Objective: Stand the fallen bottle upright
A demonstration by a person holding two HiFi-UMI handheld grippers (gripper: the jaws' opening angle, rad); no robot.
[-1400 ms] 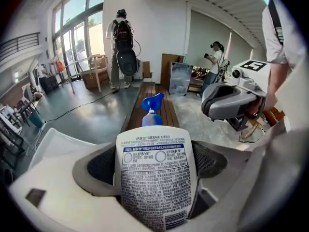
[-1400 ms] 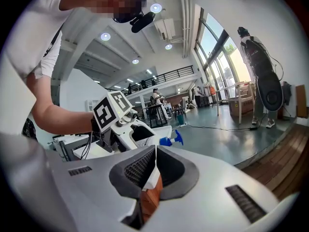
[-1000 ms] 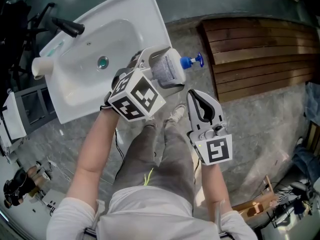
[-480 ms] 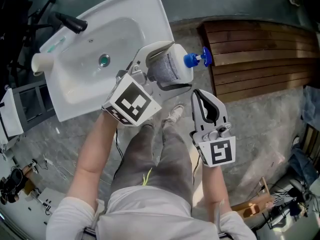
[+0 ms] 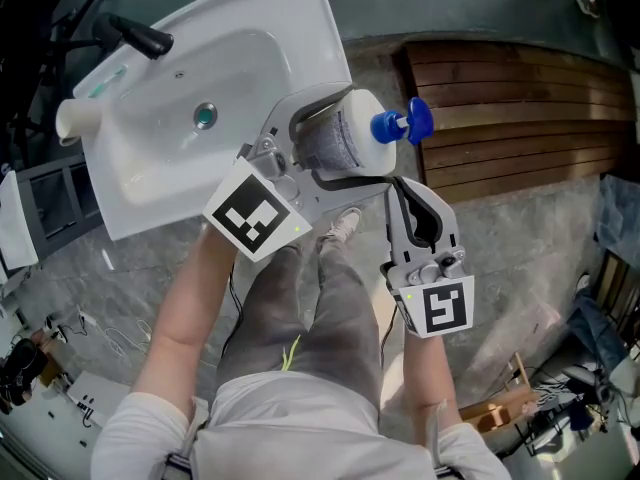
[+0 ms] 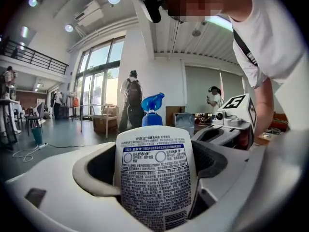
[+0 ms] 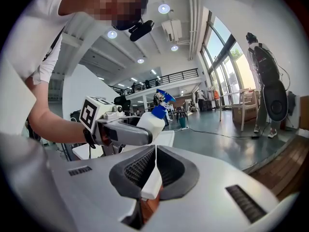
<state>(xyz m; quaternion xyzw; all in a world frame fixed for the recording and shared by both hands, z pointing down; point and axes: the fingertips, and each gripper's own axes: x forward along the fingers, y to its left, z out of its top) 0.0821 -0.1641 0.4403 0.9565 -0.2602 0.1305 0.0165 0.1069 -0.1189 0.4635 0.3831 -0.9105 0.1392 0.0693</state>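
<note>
White ceramic basin (image 5: 150, 183), upper left of the head view, set at a slant; black tap (image 5: 137, 39) at its far rim, a pale cylinder (image 5: 76, 119) lying on its left edge, round drain (image 5: 205, 116) in the bowl

Left gripper (image 5: 340, 136): held in the person's left hand, marker cube (image 5: 254, 218) toward the wearer. Jaws spread wide and clamped on the bottle, one pad on each side of its body, as the left gripper view shows

Bottle (image 5: 362, 128): white plastic, printed label (image 6: 155, 178) turned toward the left gripper's camera, blue pump (image 5: 402, 125) at the end away from the hand. Position: over the basin's right-hand corner, pump pointing toward the boards on the right. In the right gripper view it leans, pump end uppermost. Whether its base touches the basin cannot be told

Shoe (image 5: 346, 226): pale, on the floor below the bottle, at the end of a grey trouser leg (image 5: 345, 298)

Right gripper (image 5: 400, 193): just right of and below the bottle, apart from it. Jaws pressed together, nothing between the pads. Its marker cube (image 5: 440, 308) sits near the wrist

Boards (image 5: 520, 98): dark brown wooden slats, a low platform at upper right

Floor (image 5: 520, 238): grey mottled stone, under and around all items
</note>
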